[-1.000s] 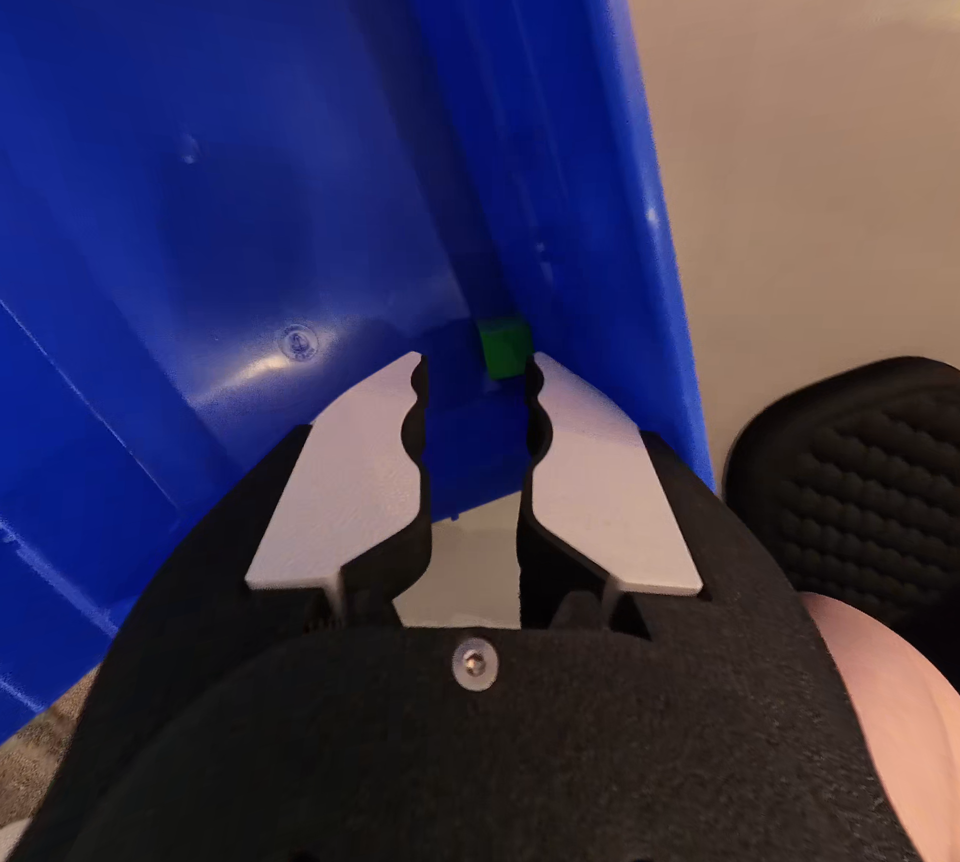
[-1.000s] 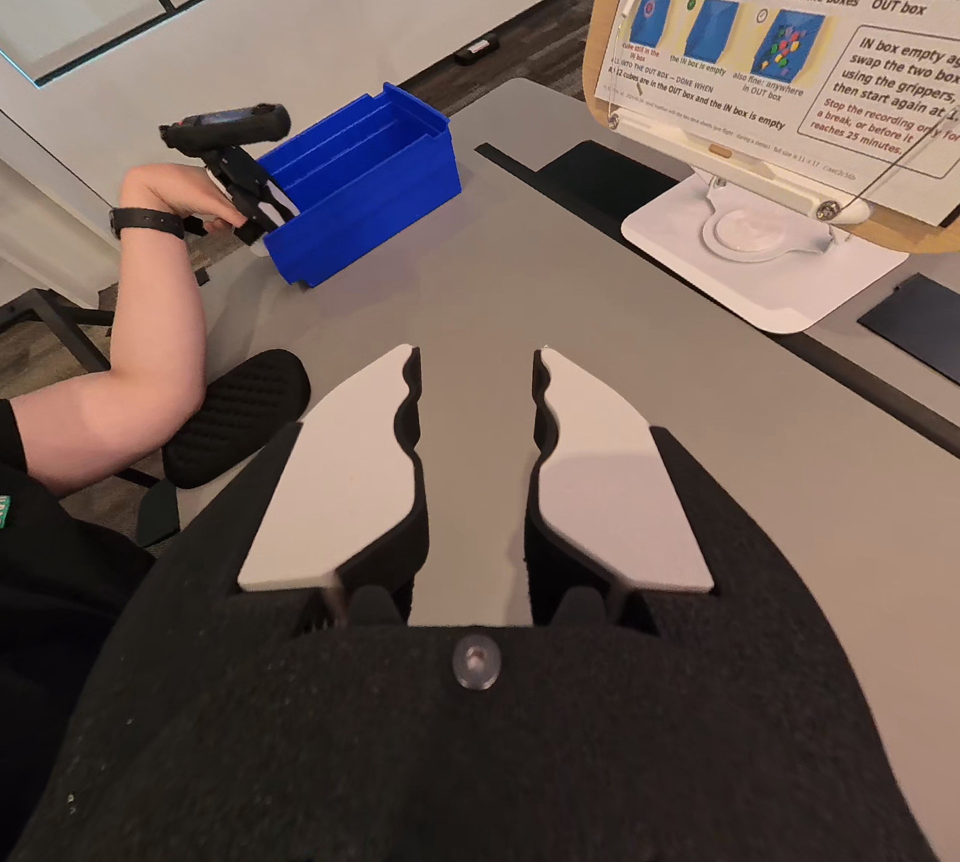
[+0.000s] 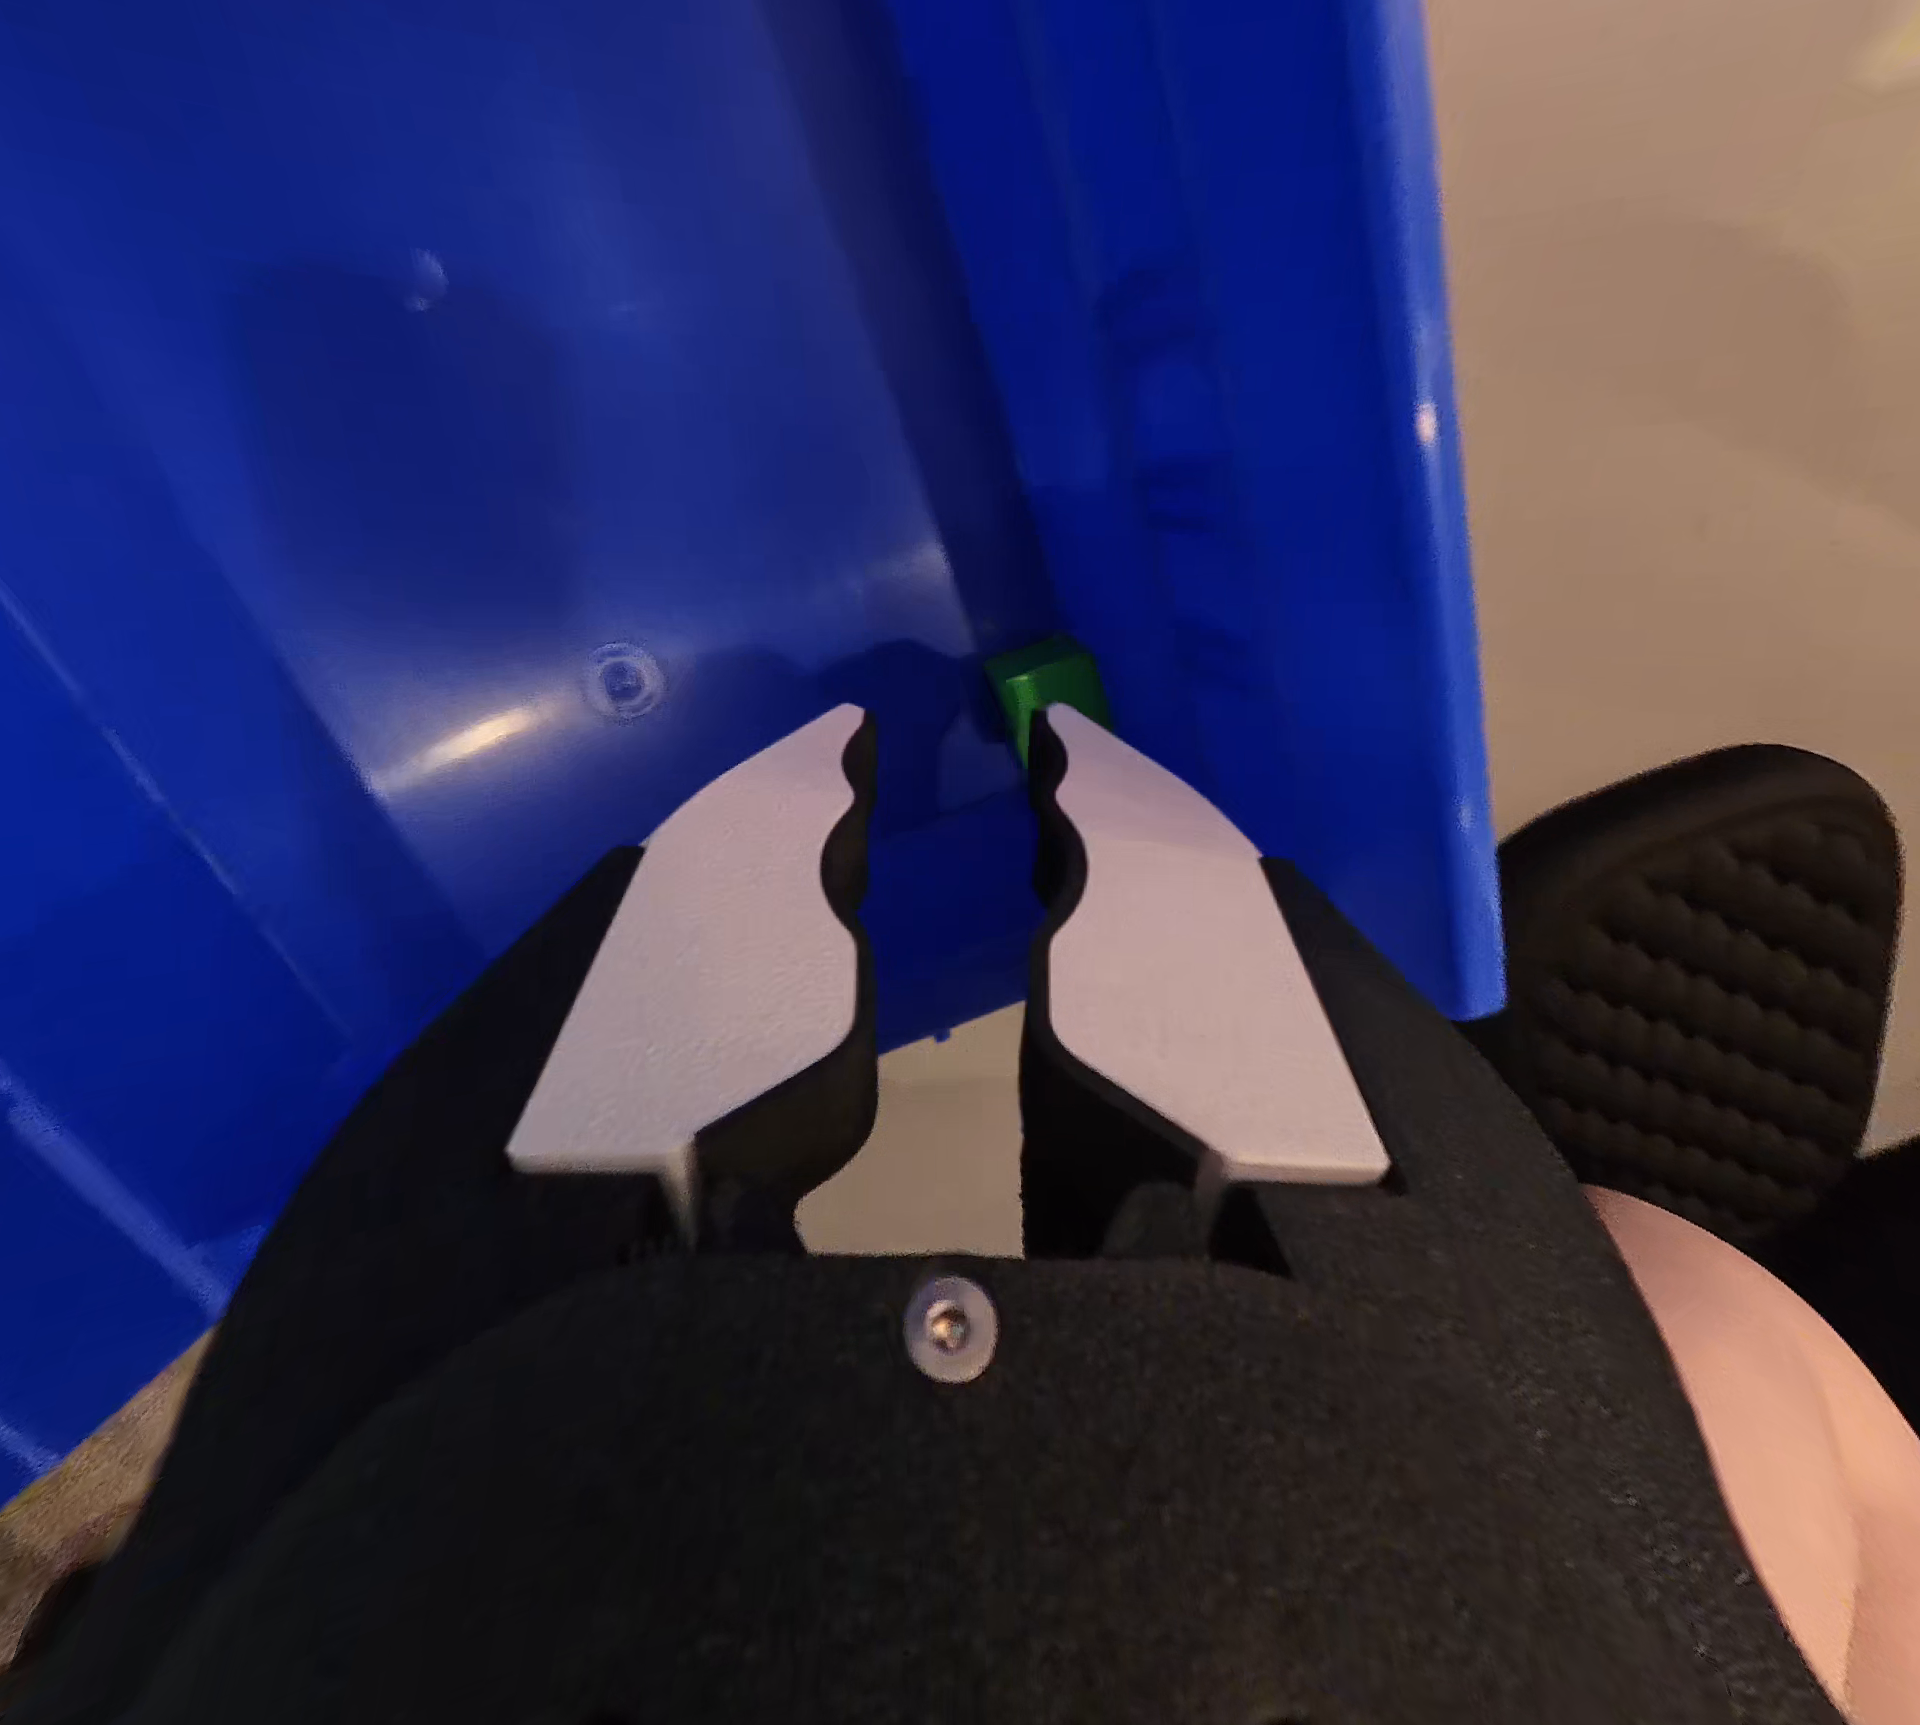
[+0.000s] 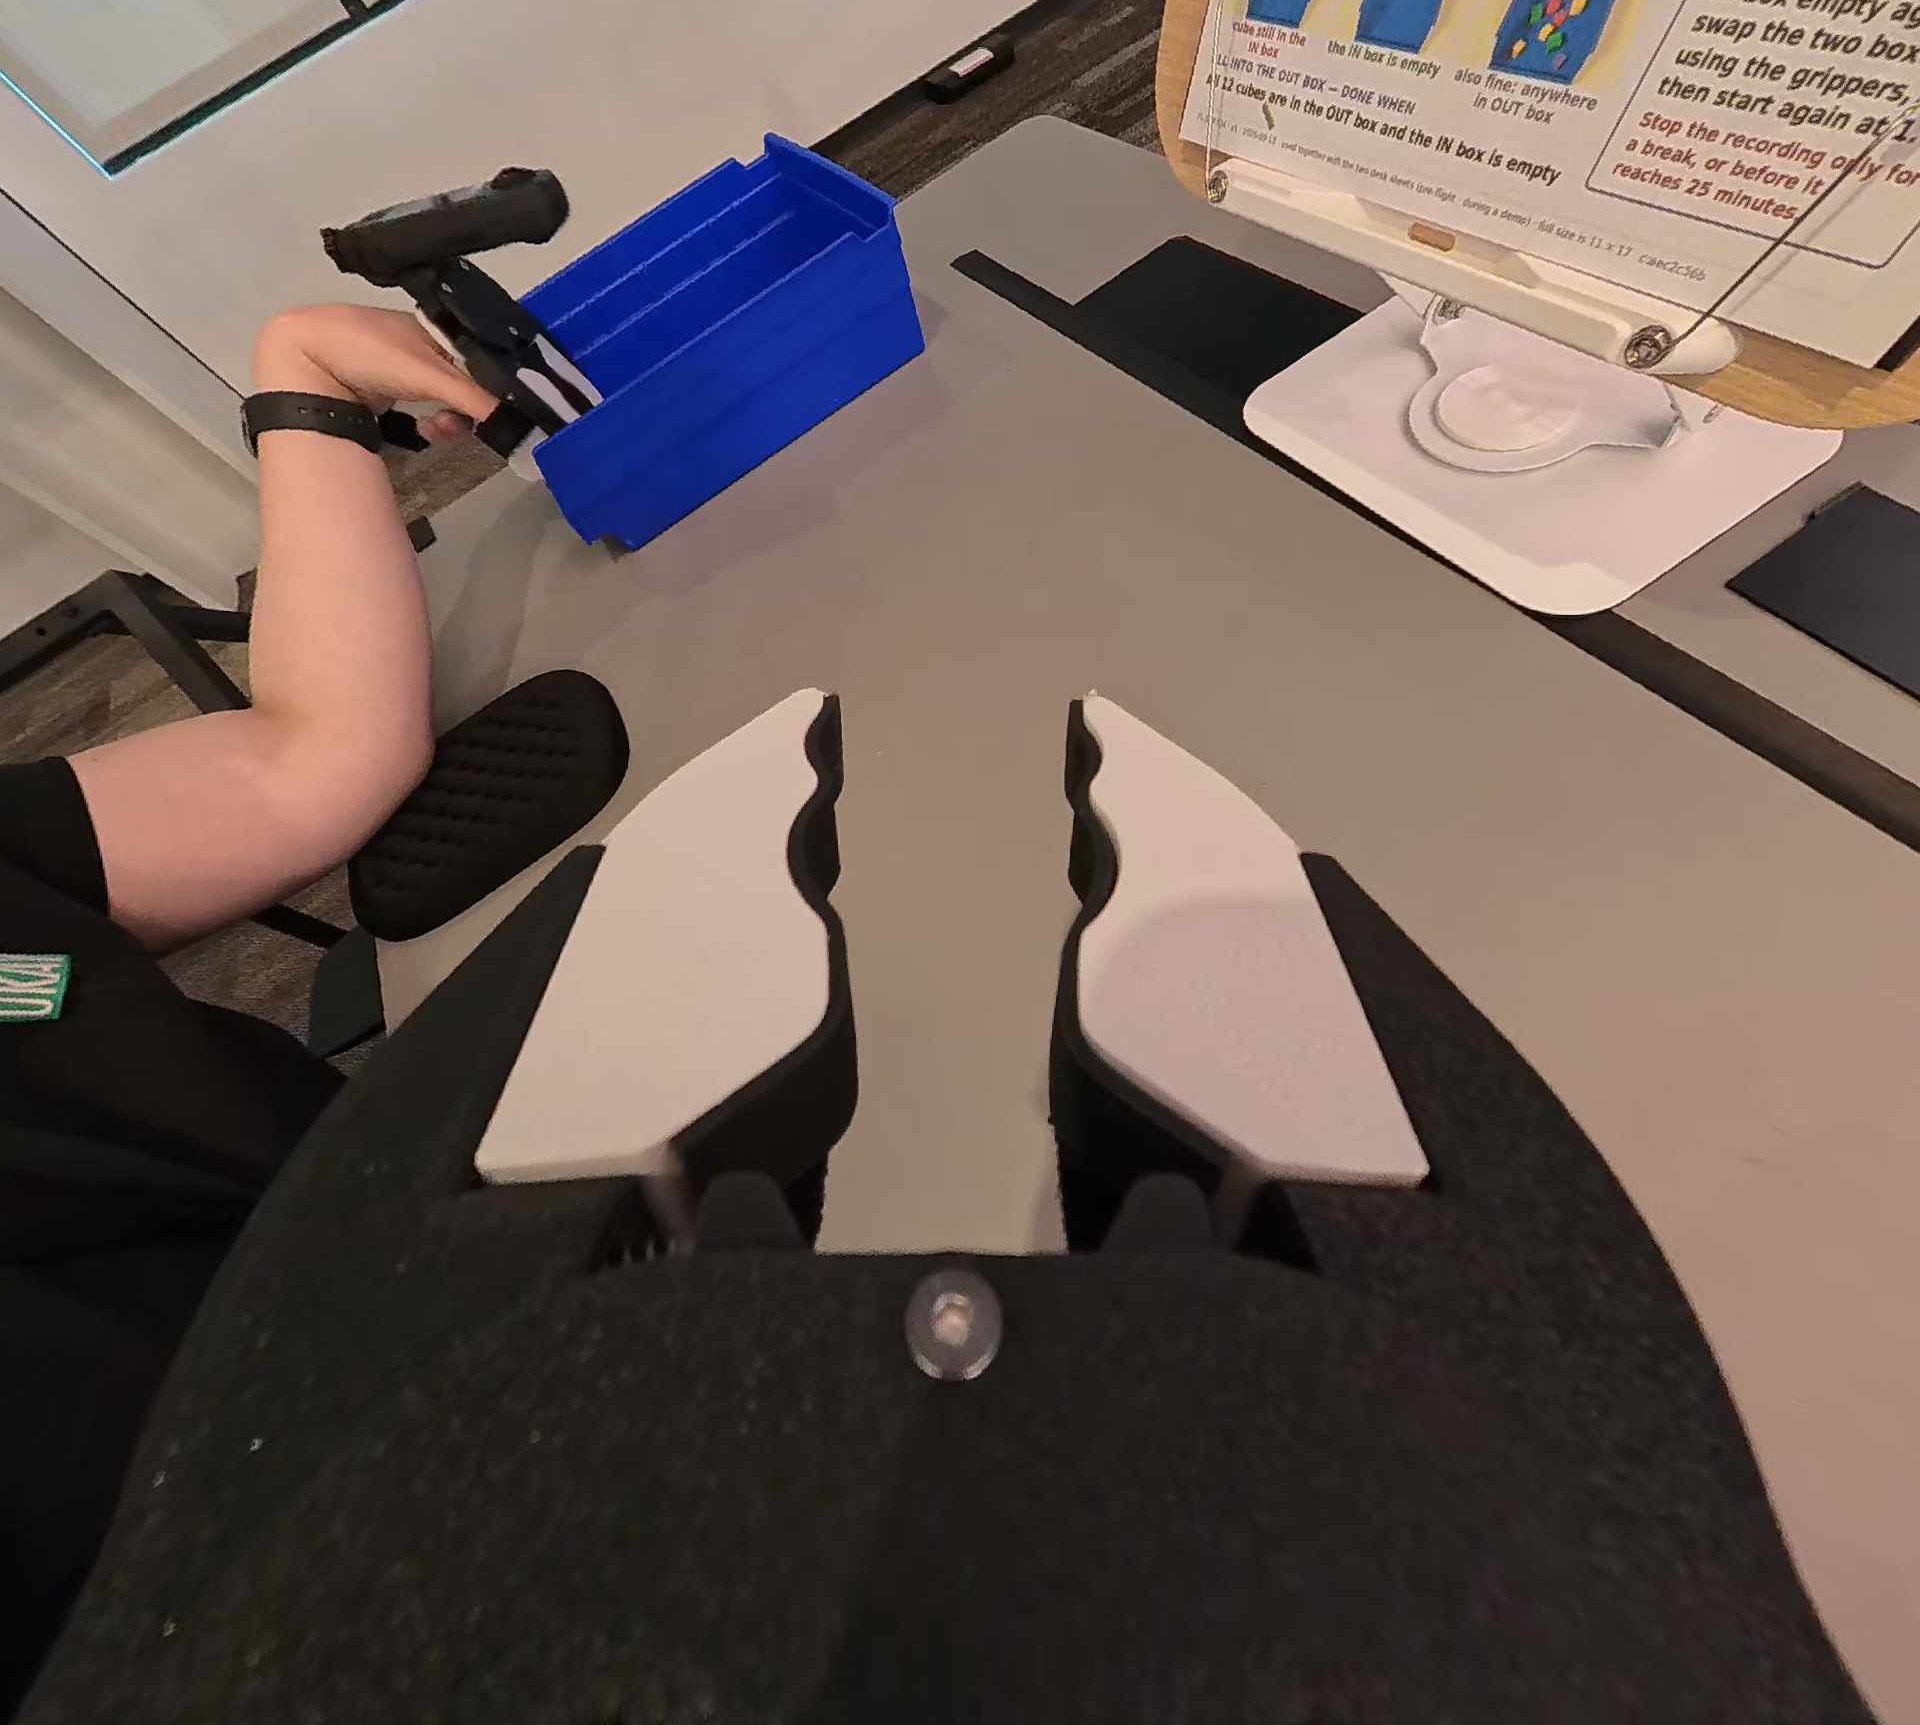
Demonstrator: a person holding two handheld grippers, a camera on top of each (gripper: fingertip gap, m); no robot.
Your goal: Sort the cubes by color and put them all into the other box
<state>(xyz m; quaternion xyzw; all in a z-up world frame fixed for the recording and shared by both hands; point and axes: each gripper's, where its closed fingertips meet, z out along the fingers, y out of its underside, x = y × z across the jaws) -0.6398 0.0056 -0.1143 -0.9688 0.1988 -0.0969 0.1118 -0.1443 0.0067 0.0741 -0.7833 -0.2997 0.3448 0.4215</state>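
Observation:
A blue box [image 3: 499, 345] fills the left wrist view. One small green cube [image 3: 1042, 676] lies in its near right corner, against the side wall. My left gripper [image 3: 951, 725] is open and empty, reaching over the box's near wall. Its right fingertip [image 3: 1070, 740] partly covers the cube, which sits just beyond and right of the gap. In the right wrist view the same blue box [image 4: 748, 408] stands at the table's far left with the left gripper [image 4: 540, 387] dipped into its near end. My right gripper [image 4: 951, 709] is open and empty above the grey table [image 4: 935, 584].
An instruction board on a white stand [image 4: 1527, 470] is at the table's back right. A black chair armrest [image 4: 488, 802] sits beside the table's left edge, also in the left wrist view [image 3: 1704, 979]. The person's forearm [image 4: 312, 719] reaches to the box.
My left gripper has gone deeper into the box and shifted left of the green cube; its jaws have narrowed a little. The right gripper has barely moved.

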